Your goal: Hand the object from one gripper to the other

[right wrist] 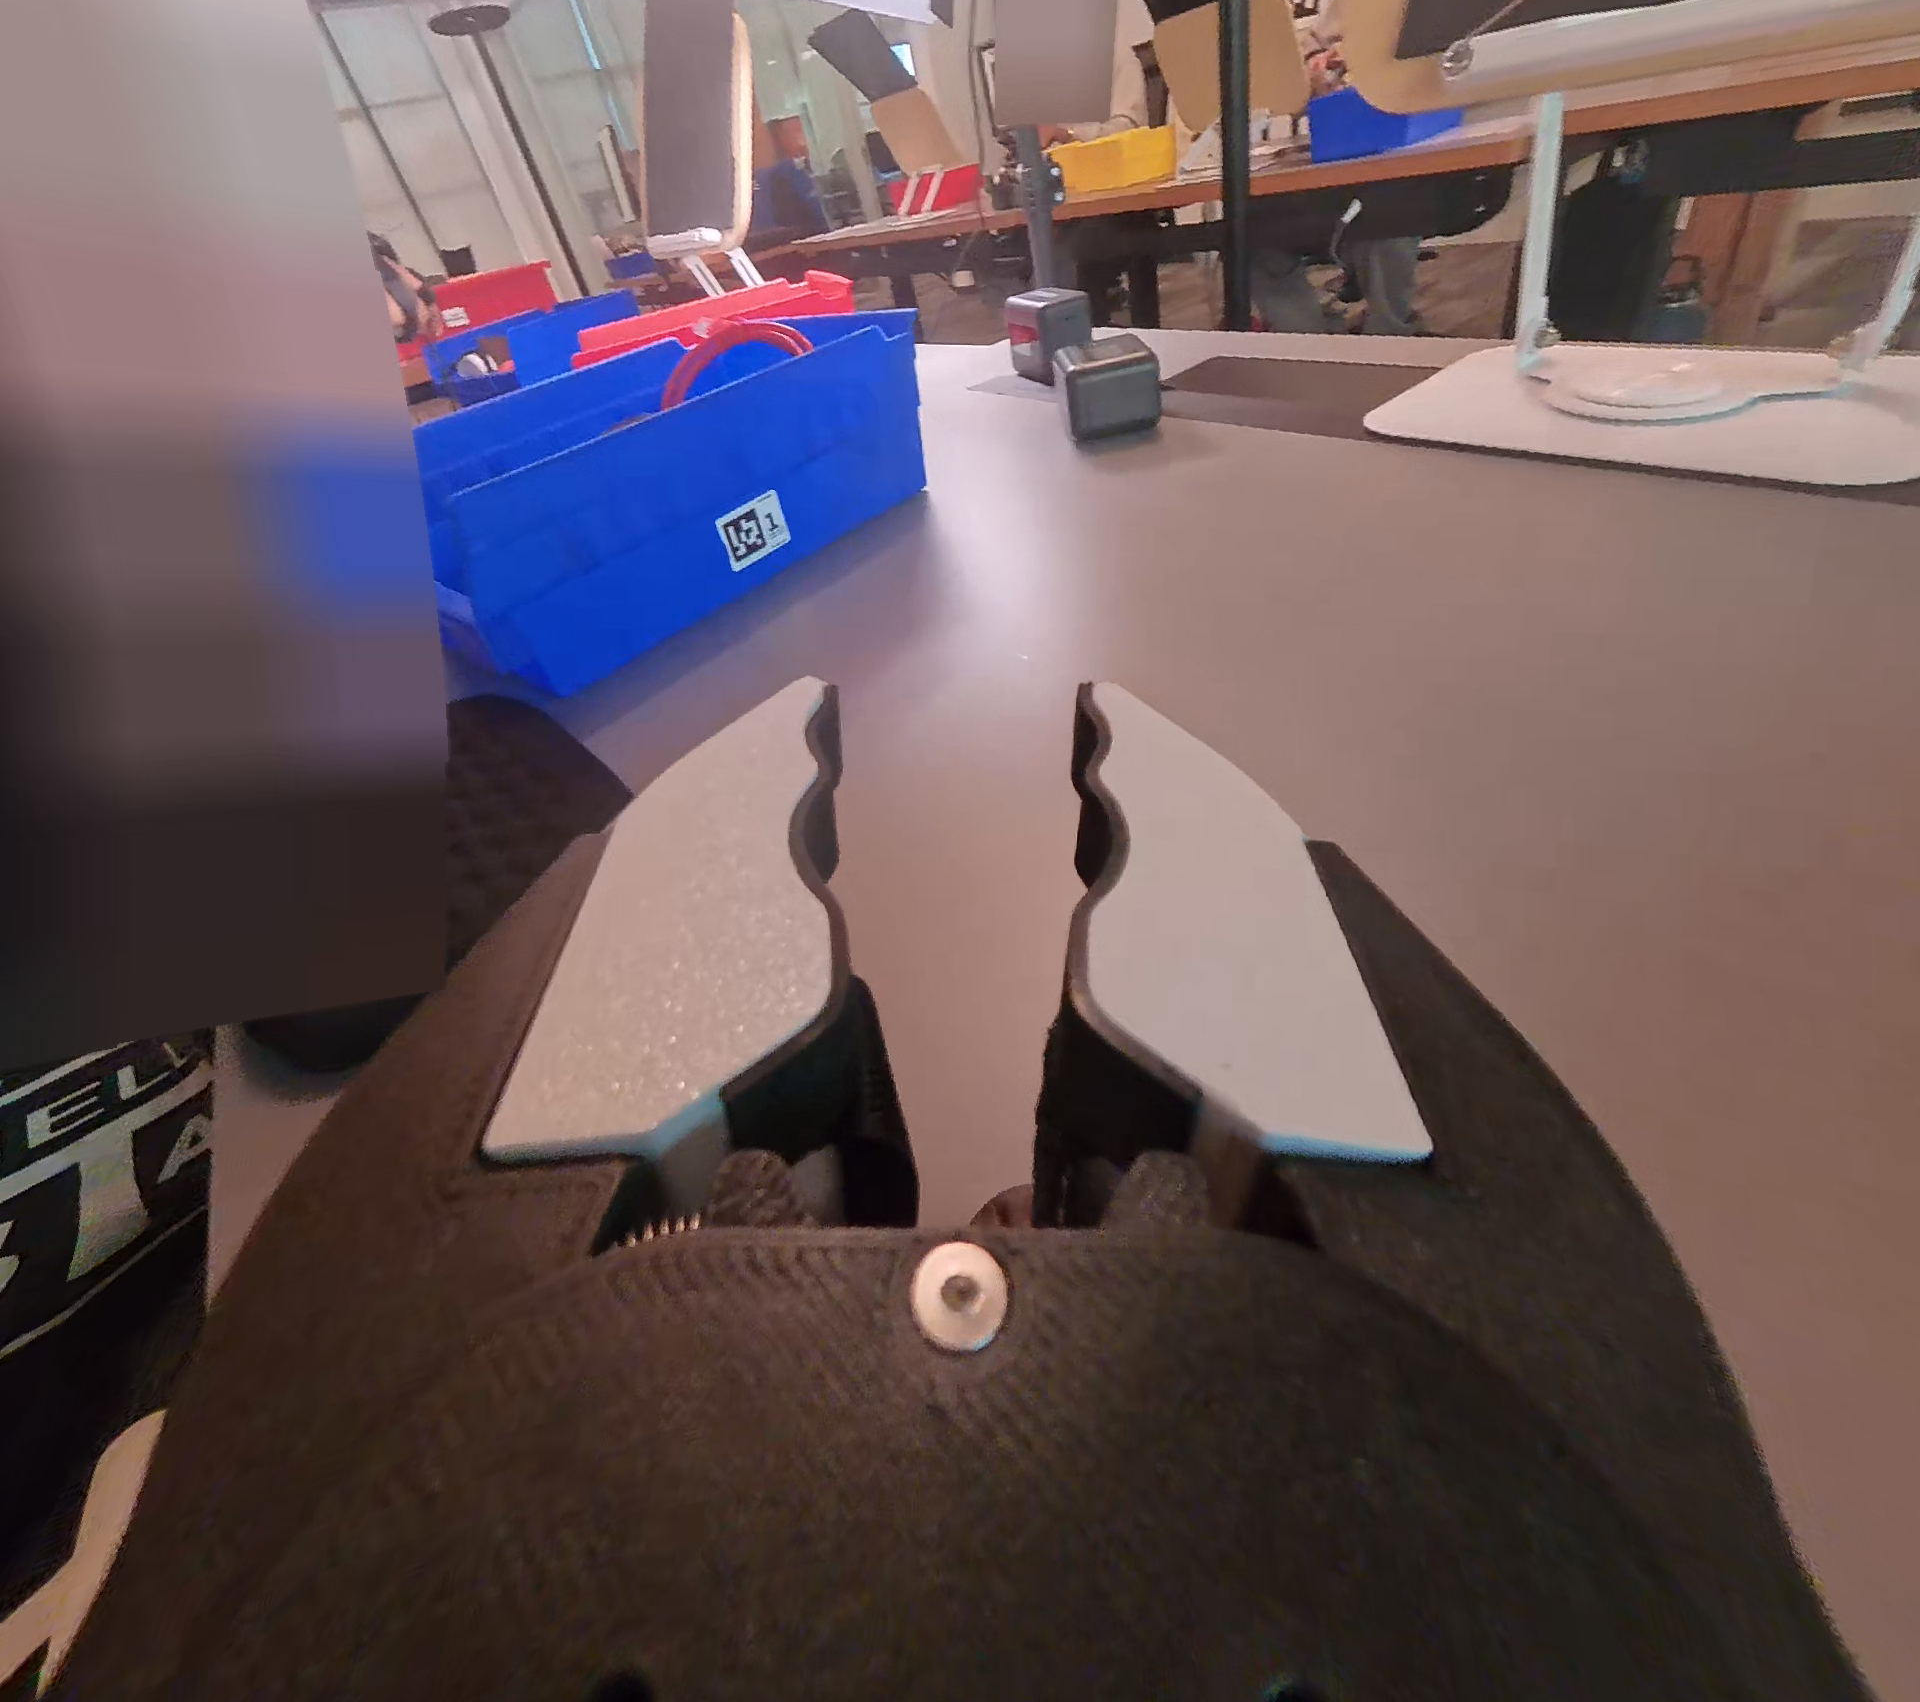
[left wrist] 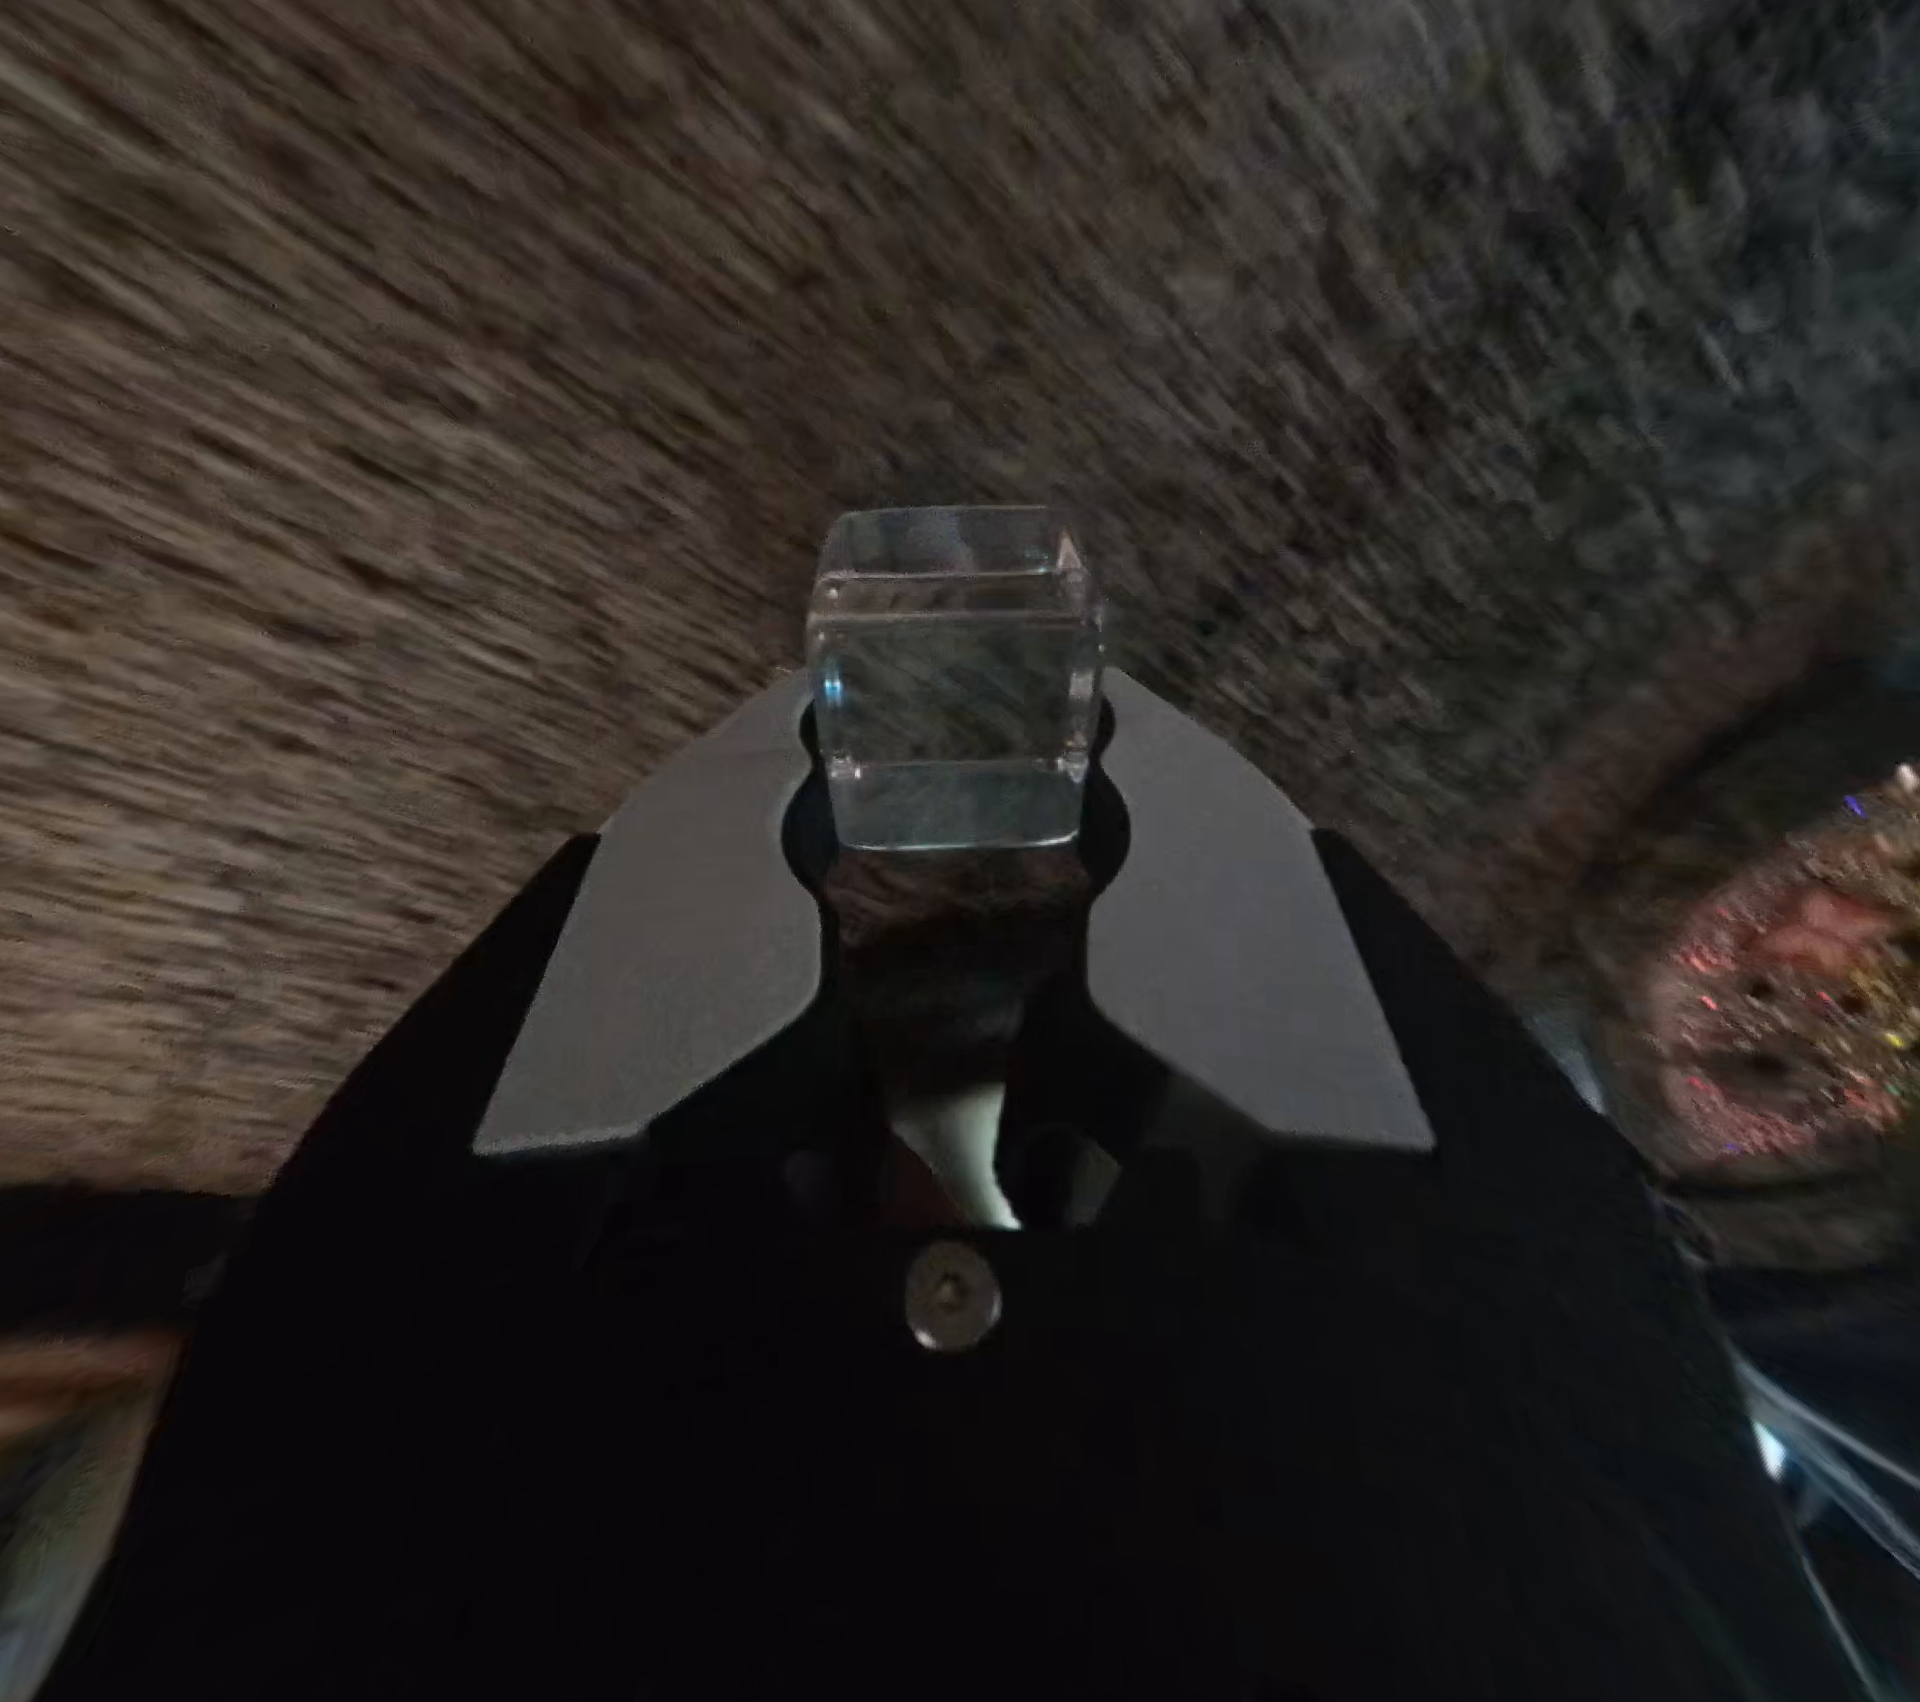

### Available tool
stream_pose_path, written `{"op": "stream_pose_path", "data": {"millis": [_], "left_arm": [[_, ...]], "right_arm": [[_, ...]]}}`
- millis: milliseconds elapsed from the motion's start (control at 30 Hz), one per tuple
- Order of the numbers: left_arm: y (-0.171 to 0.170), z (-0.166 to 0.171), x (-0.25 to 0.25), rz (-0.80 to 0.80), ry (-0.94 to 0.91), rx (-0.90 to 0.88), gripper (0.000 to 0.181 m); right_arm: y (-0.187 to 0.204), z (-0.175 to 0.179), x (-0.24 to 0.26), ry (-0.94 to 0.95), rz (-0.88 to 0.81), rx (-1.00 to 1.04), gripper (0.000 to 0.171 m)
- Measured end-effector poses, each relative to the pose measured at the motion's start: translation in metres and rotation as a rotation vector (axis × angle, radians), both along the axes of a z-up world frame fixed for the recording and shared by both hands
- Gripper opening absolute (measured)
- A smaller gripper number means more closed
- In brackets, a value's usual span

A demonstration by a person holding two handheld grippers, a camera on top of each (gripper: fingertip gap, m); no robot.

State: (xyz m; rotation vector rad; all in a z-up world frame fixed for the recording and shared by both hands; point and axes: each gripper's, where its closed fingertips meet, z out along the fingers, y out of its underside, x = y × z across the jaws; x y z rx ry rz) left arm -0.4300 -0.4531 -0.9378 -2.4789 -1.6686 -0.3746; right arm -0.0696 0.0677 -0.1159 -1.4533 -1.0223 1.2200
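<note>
In the left wrist view, my left gripper is shut on a clear, cube-shaped block. The block sticks out past the fingertips, over a blurred brown-grey surface that looks like carpet. In the right wrist view, my right gripper is open and empty, held low over a grey table. Neither view shows the other gripper, and the block does not show in the right wrist view.
A blue bin with a red cable in it stands at the table's left. Two small grey cubes sit farther back. A white stand base on a dark mat is at the far right. A glittery pinkish thing is at the left view's right edge. Tip to tip, the grippers are about 105 centimetres apart.
</note>
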Motion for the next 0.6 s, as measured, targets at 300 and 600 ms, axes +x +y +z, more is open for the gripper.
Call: {"op": "stream_pose_path", "data": {"millis": [300, 600], "left_arm": [[0.083, 0.071, 0.161, -0.309, -0.130, -0.018, 0.044], [0.089, 0.229, 0.181, -0.693, -0.060, -0.183, 0.044]], "right_arm": [[-0.011, 0.001, -0.004, 0.001, 0.067, 0.013, 0.039], [-0.009, -0.019, -0.014, -0.165, 0.096, -0.099, 0.056]]}}
